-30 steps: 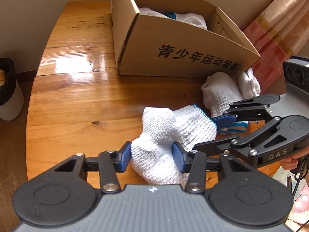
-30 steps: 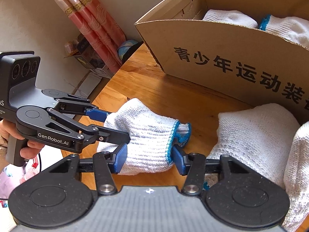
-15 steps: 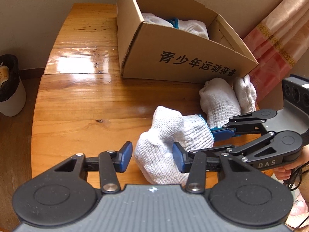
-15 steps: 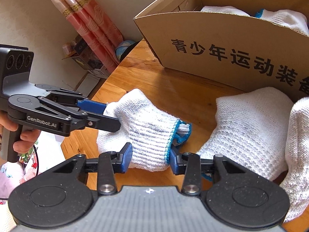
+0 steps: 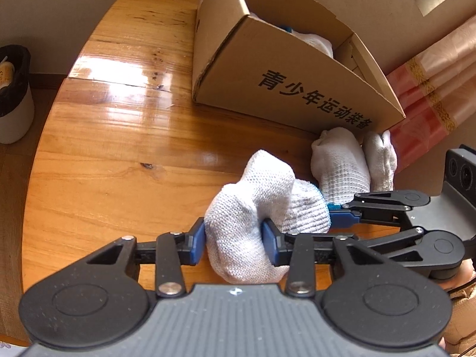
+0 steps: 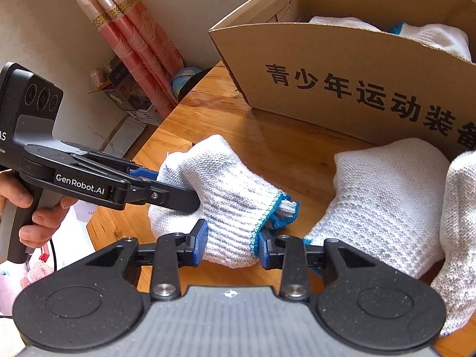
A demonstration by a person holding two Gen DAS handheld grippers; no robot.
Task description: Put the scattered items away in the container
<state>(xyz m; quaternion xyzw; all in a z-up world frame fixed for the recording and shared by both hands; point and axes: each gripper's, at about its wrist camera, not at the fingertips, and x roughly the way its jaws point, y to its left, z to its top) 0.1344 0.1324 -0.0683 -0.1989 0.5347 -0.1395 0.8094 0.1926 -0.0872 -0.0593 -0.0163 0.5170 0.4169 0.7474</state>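
Note:
A white knit glove with a blue cuff (image 5: 253,208) lies bunched on the wooden table (image 5: 119,163) in front of the cardboard box (image 5: 297,89). My left gripper (image 5: 233,242) is closing on its finger end, and both blue pads press into the fabric. My right gripper (image 6: 229,245) is closing on the cuff end of the same glove (image 6: 226,184), pads against the ribbing. Each gripper shows in the other's view: the right gripper (image 5: 342,218) and the left gripper (image 6: 178,187). More white gloves (image 5: 342,160) lie against the box front. Others rest inside the box (image 6: 431,35).
A white bin with a black liner (image 5: 12,98) stands on the floor to the left of the table. A pink curtain (image 5: 431,89) hangs past the table's right end, with boxes and clutter (image 6: 125,95) on the floor. A hand (image 6: 35,214) grips the left gripper's handle.
Both pairs of jaws have narrowed onto the glove, which is now squeezed and bunched higher. The left wrist view has rolled, so the box sits tilted.

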